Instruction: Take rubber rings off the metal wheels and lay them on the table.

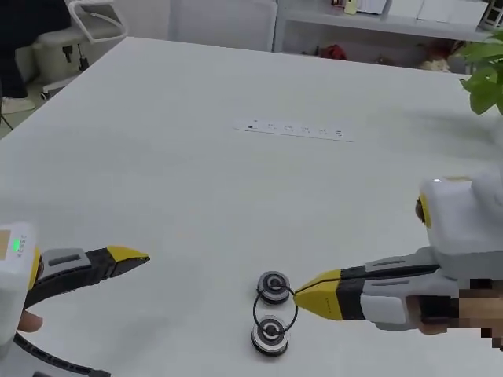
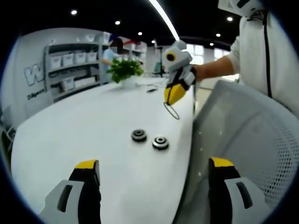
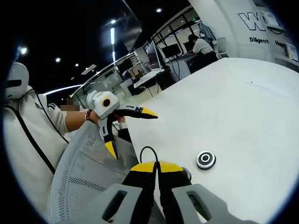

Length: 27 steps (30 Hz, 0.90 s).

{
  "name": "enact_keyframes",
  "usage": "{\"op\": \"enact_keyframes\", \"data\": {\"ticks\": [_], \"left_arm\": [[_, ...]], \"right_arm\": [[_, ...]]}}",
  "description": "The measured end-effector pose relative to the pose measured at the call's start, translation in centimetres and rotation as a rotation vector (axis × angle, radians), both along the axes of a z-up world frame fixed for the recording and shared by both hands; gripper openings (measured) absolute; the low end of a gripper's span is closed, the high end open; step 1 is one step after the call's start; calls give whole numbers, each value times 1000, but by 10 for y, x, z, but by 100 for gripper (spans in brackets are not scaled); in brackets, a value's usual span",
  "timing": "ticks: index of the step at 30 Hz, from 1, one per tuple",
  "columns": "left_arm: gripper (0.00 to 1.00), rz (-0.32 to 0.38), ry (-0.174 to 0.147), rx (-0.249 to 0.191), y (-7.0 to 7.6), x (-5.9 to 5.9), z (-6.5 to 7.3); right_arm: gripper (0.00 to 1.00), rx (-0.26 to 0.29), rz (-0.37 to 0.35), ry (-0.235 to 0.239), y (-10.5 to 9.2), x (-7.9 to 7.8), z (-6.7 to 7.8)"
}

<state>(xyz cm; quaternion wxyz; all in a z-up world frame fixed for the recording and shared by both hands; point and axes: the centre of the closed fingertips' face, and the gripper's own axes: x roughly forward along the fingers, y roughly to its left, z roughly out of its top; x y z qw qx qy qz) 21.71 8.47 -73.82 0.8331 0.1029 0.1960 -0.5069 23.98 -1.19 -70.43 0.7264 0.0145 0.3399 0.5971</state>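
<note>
Two metal wheels (image 1: 273, 287) (image 1: 269, 335) lie close together near the table's front edge. My right gripper (image 1: 302, 295) comes in from the right, shut on a thin black rubber ring (image 1: 255, 309) that hangs between the wheels. In the right gripper view the ring (image 3: 148, 151) loops up from the shut tips (image 3: 158, 166), with one wheel (image 3: 206, 159) beyond. My left gripper (image 1: 130, 258) is held off to the left, open and holding nothing, well apart from the wheels. Its view shows both wheels (image 2: 138, 135) (image 2: 160, 143) and the right gripper (image 2: 172, 95) with the ring (image 2: 171, 111) dangling.
A flat white socket strip (image 1: 295, 129) lies mid-table. A green plant (image 1: 483, 75) stands at the right edge and a chair (image 1: 86, 31) at the far left corner. A grey mesh chair (image 2: 238, 135) is beside the table's near edge.
</note>
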Motion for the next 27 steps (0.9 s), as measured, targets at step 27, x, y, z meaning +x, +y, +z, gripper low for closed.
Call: {"op": "enact_keyframes", "data": {"ticks": [27], "left_arm": [[98, 32, 11, -30, 5, 1, 0]], "right_arm": [[0, -49, 98, 40, 38, 7, -24]]}}
